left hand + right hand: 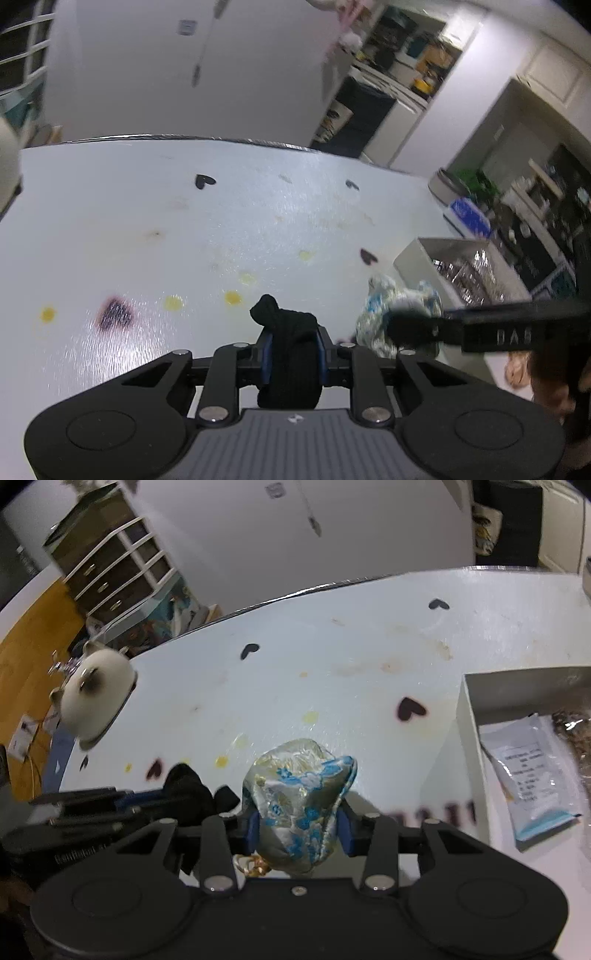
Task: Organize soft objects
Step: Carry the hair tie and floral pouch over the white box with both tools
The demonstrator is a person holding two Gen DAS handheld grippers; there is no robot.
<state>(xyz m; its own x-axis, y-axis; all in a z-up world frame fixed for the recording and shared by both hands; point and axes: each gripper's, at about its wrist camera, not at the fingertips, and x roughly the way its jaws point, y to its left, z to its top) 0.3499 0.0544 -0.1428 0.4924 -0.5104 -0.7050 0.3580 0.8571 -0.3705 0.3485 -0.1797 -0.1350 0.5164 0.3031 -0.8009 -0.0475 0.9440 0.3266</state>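
Between the left pads: a black fabric bundle [290,332], probably a sock, is clamped by the left gripper [294,345]; its bunched top stands above the blue pads and its lower end hangs below them.
Between the right pads: a blue-and-white patterned soft pouch [301,805] is pinched by the right gripper [300,829]; a gold clasp or ring [251,867] is seen under its lower left edge.
Relation of the two tools: they are held near each other, the right one crossing the right side of the left wrist view just beside the pouch; no contact between them can be confirmed through the blur.
Step in hand (judged): both soft items are gripped and appear ready to be carried to a place of storage; whether either has cleared the surface cannot be told.
Advice (judged): both grips should be kept firm, since cloth slips easily, and the hanging ends and the clasp should be lifted clear of any rim.
Likely destination (judged): a white open box [467,716] at the right, already holding a printed sachet [532,775] and crinkled foil packets [465,273].
Surface: a white table [184,229], glossy, marked with dark heart shapes, yellow dots and brownish stains.
Far left edge: a white rounded object [99,698] with dark spots is perched there.
Room beyond: a white refrigerator [177,66], cluttered shelves and cabinets, and a drawer unit [110,565] over an orange floor are made out.
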